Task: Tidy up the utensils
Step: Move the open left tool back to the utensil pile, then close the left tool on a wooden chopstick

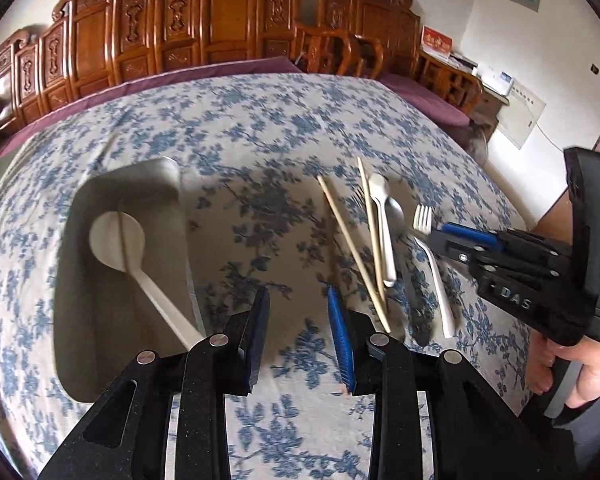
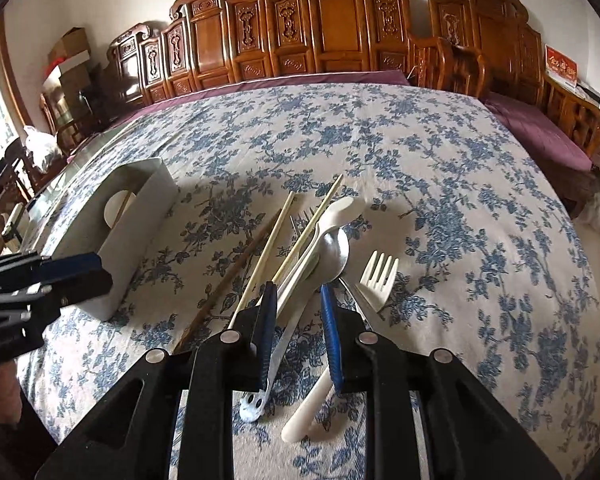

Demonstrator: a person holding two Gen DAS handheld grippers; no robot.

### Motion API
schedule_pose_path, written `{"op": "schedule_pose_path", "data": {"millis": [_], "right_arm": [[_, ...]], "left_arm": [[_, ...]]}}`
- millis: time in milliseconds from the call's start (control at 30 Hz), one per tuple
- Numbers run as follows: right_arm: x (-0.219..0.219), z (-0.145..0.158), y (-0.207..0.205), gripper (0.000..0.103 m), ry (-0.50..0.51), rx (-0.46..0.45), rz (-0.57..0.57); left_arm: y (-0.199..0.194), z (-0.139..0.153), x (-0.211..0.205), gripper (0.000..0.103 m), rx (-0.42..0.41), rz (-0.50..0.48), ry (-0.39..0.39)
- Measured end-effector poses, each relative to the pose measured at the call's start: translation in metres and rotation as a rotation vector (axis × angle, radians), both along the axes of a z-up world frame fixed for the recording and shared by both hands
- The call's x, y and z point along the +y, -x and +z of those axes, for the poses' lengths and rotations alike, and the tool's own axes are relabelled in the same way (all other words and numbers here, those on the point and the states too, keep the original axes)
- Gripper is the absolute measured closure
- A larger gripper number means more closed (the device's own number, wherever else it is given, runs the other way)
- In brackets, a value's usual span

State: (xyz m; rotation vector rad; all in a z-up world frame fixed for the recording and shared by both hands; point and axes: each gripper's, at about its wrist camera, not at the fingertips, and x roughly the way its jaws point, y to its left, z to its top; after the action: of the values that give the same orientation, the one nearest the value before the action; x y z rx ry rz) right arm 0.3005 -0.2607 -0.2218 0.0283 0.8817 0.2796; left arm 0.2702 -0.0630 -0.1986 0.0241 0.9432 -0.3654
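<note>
The left black two-finger gripper point(image 1: 300, 320) hangs open and empty beside the grey rectangular tray point(image 1: 76, 280). The right black two-finger gripper point(image 2: 296, 320) stands parted over the shiny metal spoon point(image 2: 332, 252), gripping nothing.

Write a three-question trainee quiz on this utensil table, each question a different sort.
1. True or false: the white spoon lies inside the grey tray.
2. Which lies rightmost in the pile, seen from the right wrist? A) white fork B) metal spoon C) brown chopstick
3. Fill in: the tablecloth has a ___ flower print.

Key: 1 true; 2 A; 3 blue.
</note>
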Motion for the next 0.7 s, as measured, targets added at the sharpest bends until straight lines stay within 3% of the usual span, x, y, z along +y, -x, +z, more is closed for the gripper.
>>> {"op": "schedule_pose_path", "data": {"millis": [500,700], "right_arm": [[-0.021,-0.008,-0.003,0.078,0.019,0.006,-0.026],[-0.013,-0.005,-0.001,0.078,0.02,-0.009,-0.007]], "left_arm": [[-0.006,-0.049,-0.032,0.075,0.116,-0.067,-0.025],[-0.008,-0.057,-0.044,0.077,0.102,-0.08,-0.07]]}}
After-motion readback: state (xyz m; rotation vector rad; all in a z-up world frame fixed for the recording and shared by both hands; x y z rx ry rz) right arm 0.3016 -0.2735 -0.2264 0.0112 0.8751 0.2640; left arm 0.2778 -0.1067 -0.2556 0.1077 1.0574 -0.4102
